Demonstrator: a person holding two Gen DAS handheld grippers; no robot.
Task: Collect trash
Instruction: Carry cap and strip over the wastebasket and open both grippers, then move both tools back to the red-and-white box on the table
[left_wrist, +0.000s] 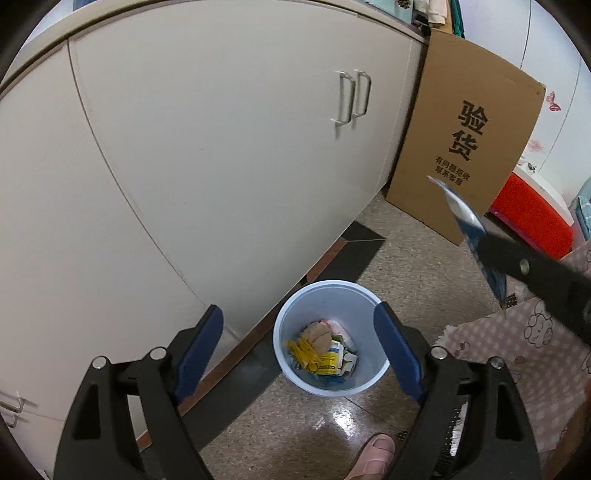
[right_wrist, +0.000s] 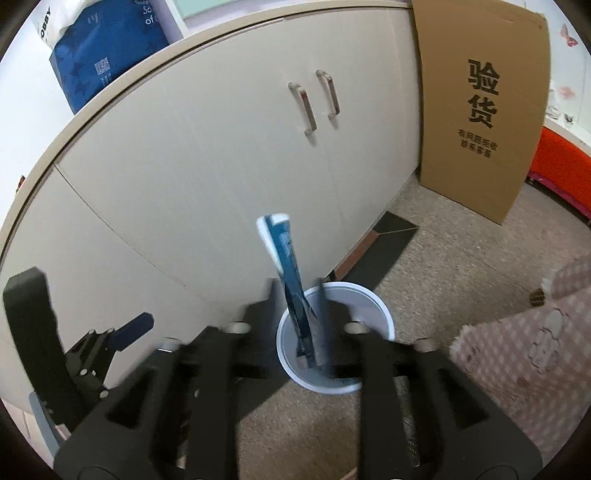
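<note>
Standing by the cabinet: a pale blue bin (left_wrist: 332, 339) on the speckled floor (left_wrist: 406, 266), close to white cabinet doors (left_wrist: 221, 147) with two metal handles (left_wrist: 352, 98).
Bin contents: yellow scraps, a printed carton, crumpled paper.
Left gripper (left_wrist: 301, 349): spread wide, nothing between its blue pads, hanging over the bin.
Right gripper (right_wrist: 295, 317): blurred, jaws parted; the blue-and-white wrapper (right_wrist: 290, 280) stands upright between them, lower end over the bin; contact unclear.
In the way: nothing over the bin mouth.
Around: tall cardboard box (left_wrist: 465, 140), pink checked cloth (left_wrist: 517, 350), red tub (left_wrist: 532, 221), a toe (left_wrist: 373, 458).
Writing: box reads "验货"; smaller lines unreadable.
</note>
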